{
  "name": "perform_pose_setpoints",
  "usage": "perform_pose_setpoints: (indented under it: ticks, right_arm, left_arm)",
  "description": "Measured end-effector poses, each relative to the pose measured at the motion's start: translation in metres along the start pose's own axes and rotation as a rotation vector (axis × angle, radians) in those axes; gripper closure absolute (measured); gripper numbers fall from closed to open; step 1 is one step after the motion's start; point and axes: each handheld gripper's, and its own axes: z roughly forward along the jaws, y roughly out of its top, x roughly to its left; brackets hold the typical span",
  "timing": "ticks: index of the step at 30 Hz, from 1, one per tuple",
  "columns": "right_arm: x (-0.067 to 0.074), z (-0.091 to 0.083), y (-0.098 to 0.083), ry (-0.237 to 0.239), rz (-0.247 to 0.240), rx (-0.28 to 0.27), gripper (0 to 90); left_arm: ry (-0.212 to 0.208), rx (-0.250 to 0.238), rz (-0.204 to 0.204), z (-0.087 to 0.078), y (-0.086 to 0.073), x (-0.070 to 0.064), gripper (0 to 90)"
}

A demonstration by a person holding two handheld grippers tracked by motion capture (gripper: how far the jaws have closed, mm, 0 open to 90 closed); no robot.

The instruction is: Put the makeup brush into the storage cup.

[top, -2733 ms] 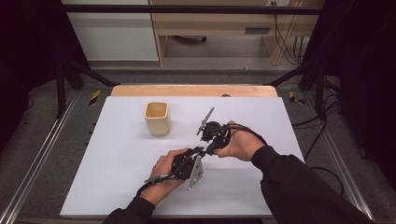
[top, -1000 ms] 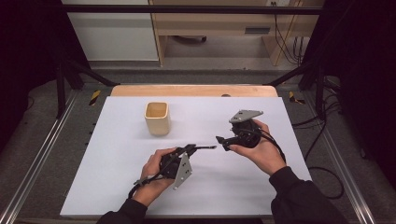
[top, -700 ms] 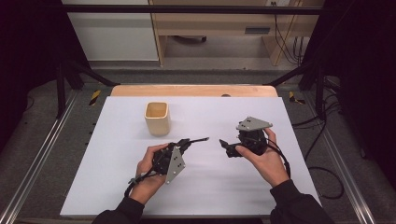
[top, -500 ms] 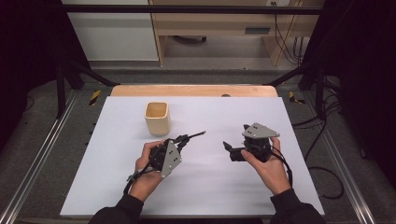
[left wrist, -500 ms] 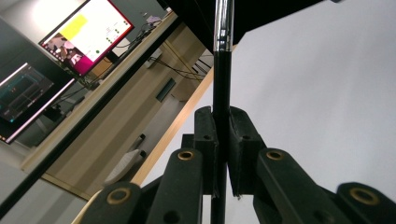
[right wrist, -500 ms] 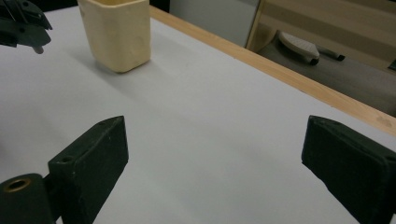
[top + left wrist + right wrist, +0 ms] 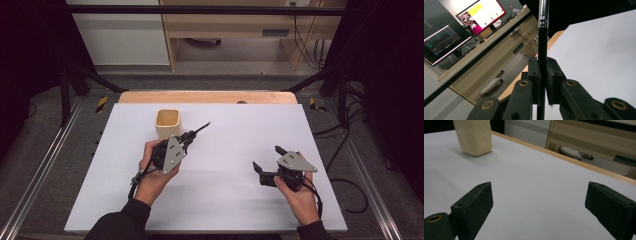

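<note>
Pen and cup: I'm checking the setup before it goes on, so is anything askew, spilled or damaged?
Nothing stands out. The pen is clamped straight in the left gripper, the cup stands upright on the white table, nothing spilled.

Glossy black pen with metal band; matt cream cup; smooth white table.
</note>
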Motion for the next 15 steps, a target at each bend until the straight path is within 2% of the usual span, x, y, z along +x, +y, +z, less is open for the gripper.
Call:
perform_pose_setpoints:
  ticks: [3, 7, 10, 15]
  right_arm:
    - [-0.002, -0.001, -0.003, -0.017, -0.006, -0.011, 10.0]
    - [-0.007, -0.004, -0.007, -0.006, -0.002, -0.022, 8.5]
    - [-0.009, -0.007, -0.011, -0.015, 0.009, -0.013, 7.4]
    - [-0.012, -0.012, -0.017, -0.027, 0.016, -0.031, 5.8]
  left_arm:
    - [0.008, -0.007, -0.018, -0.002, 0.003, 0.007, 83.5]
    - [0.02, -0.004, -0.036, -0.004, 0.005, 0.014, 83.4]
    - [0.027, -0.002, -0.041, -0.005, 0.006, 0.019, 83.5]
    - [0.039, -0.005, -0.046, -0.007, 0.008, 0.025, 83.5]
